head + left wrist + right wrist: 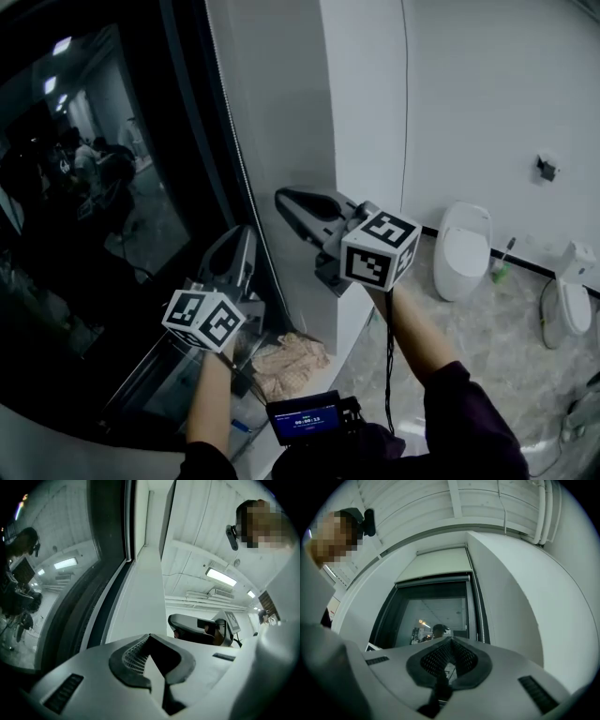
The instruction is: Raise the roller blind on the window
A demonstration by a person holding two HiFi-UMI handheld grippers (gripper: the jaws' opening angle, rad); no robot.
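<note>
The window (103, 216) is dark glass in a black frame at the left of the head view. A bead chain (230, 122) hangs down its right edge, beside the white wall. My left gripper (246, 232) points up close to the chain, jaws shut; I cannot make out any chain between them. In its own view the left gripper (149, 636) has its tips together with nothing seen in them. My right gripper (281, 197) is a little higher and to the right, also shut. The right gripper (450, 640) aims at the window; the roller blind (436, 564) covers only the top, and the bead chain (479, 611) hangs to the right of the jaws.
A white wall pier (300, 94) stands right of the window. A crumpled cloth (291, 361) lies at its base. Two toilets (464, 248) (574, 300) stand on the marble floor at right. A small device with a lit screen (305, 420) hangs at the person's chest.
</note>
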